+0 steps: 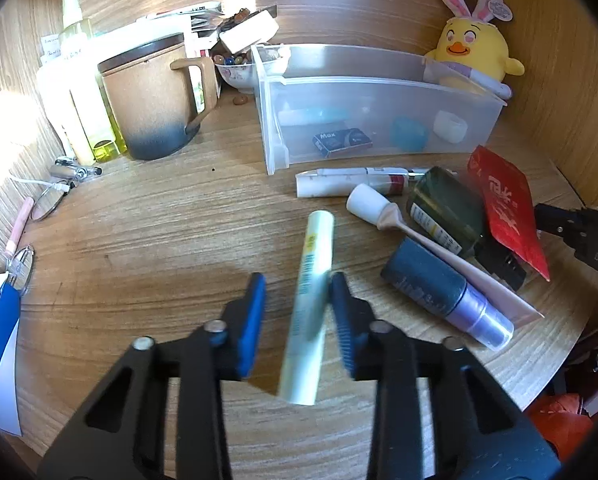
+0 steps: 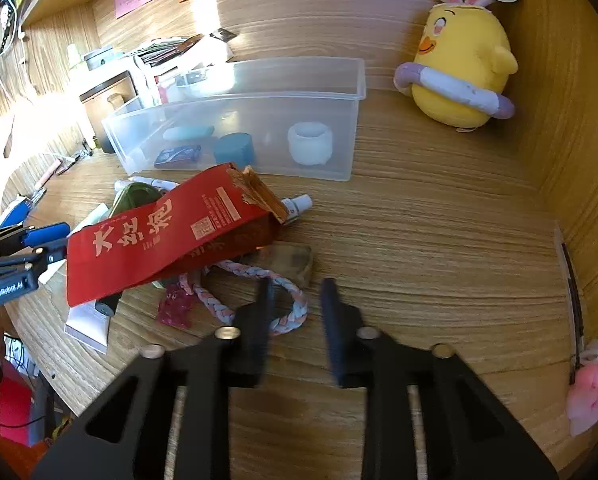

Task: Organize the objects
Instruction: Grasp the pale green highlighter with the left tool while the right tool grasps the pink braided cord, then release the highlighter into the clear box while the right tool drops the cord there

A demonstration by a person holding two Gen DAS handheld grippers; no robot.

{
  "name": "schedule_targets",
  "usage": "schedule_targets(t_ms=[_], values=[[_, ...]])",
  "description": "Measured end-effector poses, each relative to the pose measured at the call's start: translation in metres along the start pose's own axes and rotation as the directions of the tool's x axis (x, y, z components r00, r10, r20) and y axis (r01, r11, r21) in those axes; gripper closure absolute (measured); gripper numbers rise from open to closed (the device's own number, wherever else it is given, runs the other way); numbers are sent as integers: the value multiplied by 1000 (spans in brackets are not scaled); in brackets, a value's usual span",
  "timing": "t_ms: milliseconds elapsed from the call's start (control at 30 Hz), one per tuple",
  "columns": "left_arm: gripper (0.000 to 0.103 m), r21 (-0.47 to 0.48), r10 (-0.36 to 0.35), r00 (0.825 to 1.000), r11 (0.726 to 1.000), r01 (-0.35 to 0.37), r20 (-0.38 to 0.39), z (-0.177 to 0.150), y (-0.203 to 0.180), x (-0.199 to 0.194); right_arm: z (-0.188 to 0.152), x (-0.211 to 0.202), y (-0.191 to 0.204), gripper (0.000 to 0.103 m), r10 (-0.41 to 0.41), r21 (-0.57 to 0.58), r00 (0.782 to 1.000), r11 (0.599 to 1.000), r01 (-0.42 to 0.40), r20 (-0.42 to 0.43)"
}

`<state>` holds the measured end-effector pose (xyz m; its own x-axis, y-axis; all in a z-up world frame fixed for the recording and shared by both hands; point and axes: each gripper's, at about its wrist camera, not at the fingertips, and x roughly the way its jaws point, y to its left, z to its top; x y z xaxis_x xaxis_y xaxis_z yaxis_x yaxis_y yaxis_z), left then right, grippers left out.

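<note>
A pale green tube (image 1: 313,264) lies tilted between the blue pads of my left gripper (image 1: 298,280). The right pad (image 1: 341,300) touches it, the left pad (image 1: 255,308) stands a little off, and the tube looks blurred. My right gripper (image 2: 298,282) hovers over the desk with its blurred fingers apart, bare wood between them. A pink-and-blue braided cord (image 2: 259,272) loops past its left finger (image 2: 261,320). Behind stands the clear plastic bin (image 1: 379,92) (image 2: 235,120) with a few small items. The red packet (image 2: 171,236) (image 1: 503,208) tops a pile of tubes and bottles.
A brown-and-blue mug (image 1: 151,108) and bottles (image 1: 75,80) stand at the back left. A yellow plush chick (image 1: 475,48) (image 2: 463,68) sits in the back right corner. A purple spray bottle (image 1: 447,292) and a dark green bottle (image 1: 447,208) lie in the pile. The wooden walls close in on the right.
</note>
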<state>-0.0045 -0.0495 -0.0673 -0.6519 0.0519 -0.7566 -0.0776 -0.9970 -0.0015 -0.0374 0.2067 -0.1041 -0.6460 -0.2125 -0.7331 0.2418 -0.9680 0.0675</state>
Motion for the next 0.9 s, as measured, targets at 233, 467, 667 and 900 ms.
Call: schedule_targets(t_ms=[233, 467, 667, 900], values=[[88, -10, 6, 1000, 1000, -6, -2, 1, 2, 0, 2, -12, -14, 96, -24, 64, 998, 998, 20, 60], [88, -34, -2, 999, 999, 3, 40, 10, 4, -12, 15, -30, -16, 96, -51, 67, 990, 997, 43, 132], [88, -42, -16, 994, 999, 20, 104, 23, 3, -28, 27, -43, -19, 96, -53, 89, 981, 995, 37, 188], [88, -33, -45, 985, 998, 52, 164, 39, -4, -39, 45, -59, -20, 96, -50, 92, 964, 995, 27, 260]])
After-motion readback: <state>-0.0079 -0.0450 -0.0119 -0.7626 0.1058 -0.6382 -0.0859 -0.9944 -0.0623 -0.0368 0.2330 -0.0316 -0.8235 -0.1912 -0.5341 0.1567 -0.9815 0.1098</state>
